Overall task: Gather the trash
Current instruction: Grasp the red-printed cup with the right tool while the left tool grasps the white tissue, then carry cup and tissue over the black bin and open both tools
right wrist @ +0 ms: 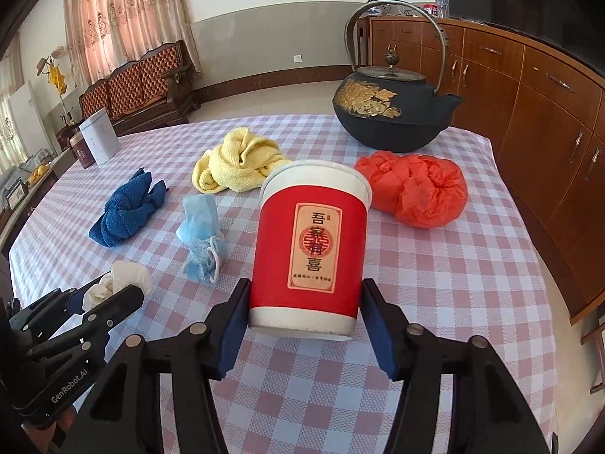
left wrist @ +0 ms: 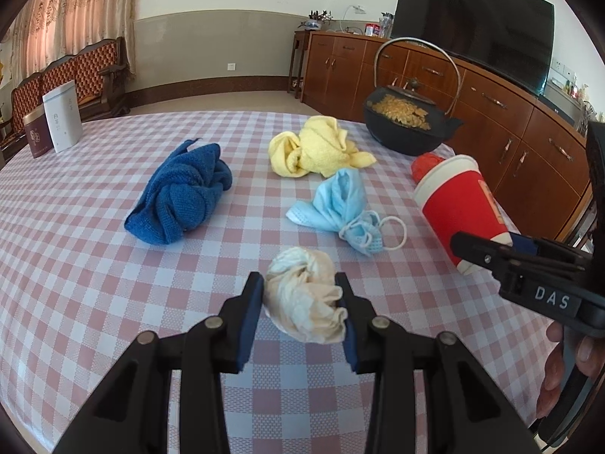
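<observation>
Tissue (left wrist: pixel 304 295) is clamped by left gripper (left wrist: pixel 300 316) beside cup (right wrist: pixel 310 249), bracketed ungripped by right gripper (right wrist: pixel 304 331), presumably as trash receptacle

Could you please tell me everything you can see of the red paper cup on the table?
The red paper cup has a white rim and base, with a tan label of dark characters on its side. It looks like coated paper, undented, mouth open and tipped away from the camera. It sits between the pads of the right gripper; the left pad meets its wall, while a thin gap shows at the right one. The checked tablecloth lies beneath.
</observation>
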`<action>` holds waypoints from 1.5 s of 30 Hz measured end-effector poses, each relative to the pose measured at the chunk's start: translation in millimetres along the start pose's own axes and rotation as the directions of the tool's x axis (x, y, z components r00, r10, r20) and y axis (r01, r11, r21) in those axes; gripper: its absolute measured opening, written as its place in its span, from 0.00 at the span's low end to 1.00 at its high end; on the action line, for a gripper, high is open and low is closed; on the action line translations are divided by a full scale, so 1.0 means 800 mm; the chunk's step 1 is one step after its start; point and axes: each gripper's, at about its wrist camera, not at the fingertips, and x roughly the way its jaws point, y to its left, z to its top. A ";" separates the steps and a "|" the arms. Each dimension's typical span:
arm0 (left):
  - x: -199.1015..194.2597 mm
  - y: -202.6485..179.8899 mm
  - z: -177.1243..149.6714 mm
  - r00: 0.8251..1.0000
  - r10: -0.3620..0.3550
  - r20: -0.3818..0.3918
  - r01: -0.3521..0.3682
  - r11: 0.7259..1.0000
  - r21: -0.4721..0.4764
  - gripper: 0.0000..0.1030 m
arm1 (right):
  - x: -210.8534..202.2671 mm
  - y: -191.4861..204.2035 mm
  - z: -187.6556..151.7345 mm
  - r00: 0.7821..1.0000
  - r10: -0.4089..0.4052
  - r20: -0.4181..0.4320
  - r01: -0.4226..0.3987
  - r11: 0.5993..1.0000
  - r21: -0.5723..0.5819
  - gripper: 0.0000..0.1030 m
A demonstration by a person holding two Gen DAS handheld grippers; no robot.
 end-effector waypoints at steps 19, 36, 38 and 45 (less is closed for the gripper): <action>-0.037 -0.047 -0.020 0.999 -0.022 0.025 0.020 0.996 0.087 0.38 | -0.088 -0.041 -0.046 0.994 -0.093 0.059 0.093 0.996 0.001 0.58; -0.099 -0.091 -0.052 0.997 -0.059 0.050 0.050 0.986 0.156 0.38 | -0.196 -0.078 -0.104 0.981 -0.142 0.128 0.137 0.989 0.049 0.58; -0.107 -0.099 -0.054 0.996 -0.068 0.057 0.057 0.984 0.169 0.38 | -0.209 -0.083 -0.111 0.979 -0.150 0.139 0.144 0.988 0.056 0.58; -0.130 -0.140 -0.062 0.991 -0.115 0.067 0.100 0.974 0.202 0.38 | -0.261 -0.106 -0.137 0.968 -0.176 0.181 0.161 0.983 0.094 0.58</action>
